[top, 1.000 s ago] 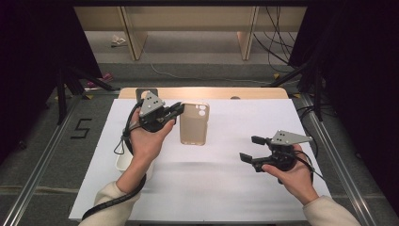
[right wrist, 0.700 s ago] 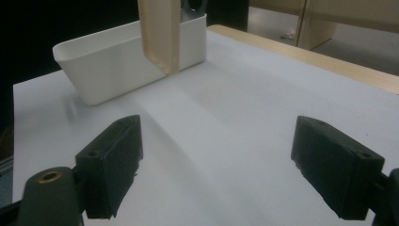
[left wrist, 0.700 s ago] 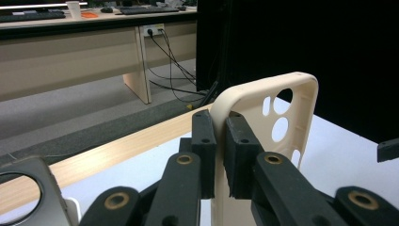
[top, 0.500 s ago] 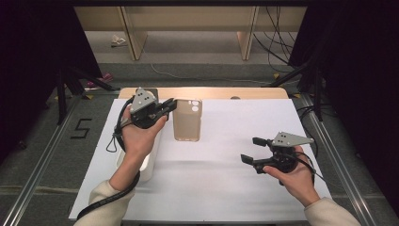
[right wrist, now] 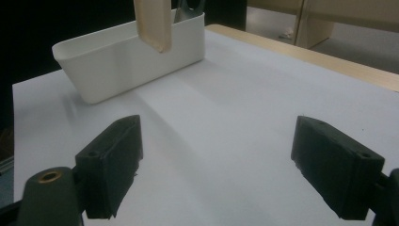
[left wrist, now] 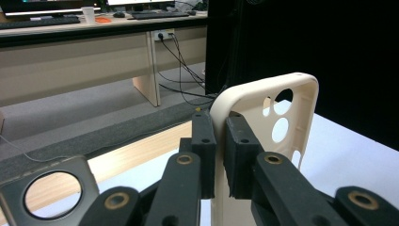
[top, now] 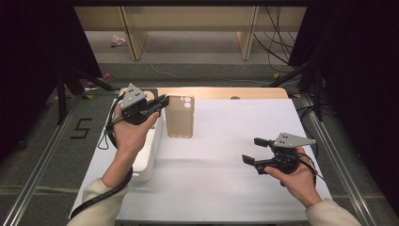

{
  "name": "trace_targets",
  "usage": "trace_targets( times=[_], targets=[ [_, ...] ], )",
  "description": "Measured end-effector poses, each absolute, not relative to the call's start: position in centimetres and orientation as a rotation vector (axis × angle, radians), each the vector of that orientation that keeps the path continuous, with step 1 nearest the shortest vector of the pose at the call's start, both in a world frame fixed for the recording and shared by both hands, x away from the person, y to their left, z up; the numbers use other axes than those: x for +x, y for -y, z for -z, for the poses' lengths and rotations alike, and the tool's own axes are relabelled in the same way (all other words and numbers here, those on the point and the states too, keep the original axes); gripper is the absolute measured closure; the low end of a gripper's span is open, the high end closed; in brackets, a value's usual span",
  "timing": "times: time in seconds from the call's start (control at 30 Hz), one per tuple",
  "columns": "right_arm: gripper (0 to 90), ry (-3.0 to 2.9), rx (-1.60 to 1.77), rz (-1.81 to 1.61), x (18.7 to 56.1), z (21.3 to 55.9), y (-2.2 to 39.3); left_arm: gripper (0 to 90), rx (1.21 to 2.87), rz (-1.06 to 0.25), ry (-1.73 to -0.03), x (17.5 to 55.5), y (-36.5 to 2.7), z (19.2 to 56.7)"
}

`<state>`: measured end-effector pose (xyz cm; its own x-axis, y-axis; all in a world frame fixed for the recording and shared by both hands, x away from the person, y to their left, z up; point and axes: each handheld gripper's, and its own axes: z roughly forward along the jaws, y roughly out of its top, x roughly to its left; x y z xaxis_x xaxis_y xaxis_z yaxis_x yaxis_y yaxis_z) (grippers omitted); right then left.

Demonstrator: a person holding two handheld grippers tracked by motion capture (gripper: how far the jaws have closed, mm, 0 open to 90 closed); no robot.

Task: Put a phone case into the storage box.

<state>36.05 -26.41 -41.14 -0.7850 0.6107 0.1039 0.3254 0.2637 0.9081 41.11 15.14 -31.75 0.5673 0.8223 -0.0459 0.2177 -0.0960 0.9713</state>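
Since a second ago, your left tongs [top: 162, 101] have carried the beige soft-plastic phone case [top: 180, 116] leftward, toward the white rectangular plastic bin [top: 151, 146]. They pinch its side wall, holding it apparently clear of the white paper-covered surface [top: 226, 160]. Your right tongs [top: 254, 150] hover well apart at the right, jaws spread wide with nothing between them.

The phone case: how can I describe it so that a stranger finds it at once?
Start from the white sheet covering the table, then go to its far left, beside the white bin. There the left gripper holds up a beige phone case by one edge. Its round camera cut-outs mark it.
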Motion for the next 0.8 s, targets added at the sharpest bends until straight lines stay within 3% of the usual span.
trace_targets(
  times=[0.8],
  targets=[
    [17.9, -2.273, 0.874, -1.517, 36.0, 41.3, 26.8, 83.2, 1.598, -0.701, -0.911, 41.8, -17.9, 30.6]
  ],
)
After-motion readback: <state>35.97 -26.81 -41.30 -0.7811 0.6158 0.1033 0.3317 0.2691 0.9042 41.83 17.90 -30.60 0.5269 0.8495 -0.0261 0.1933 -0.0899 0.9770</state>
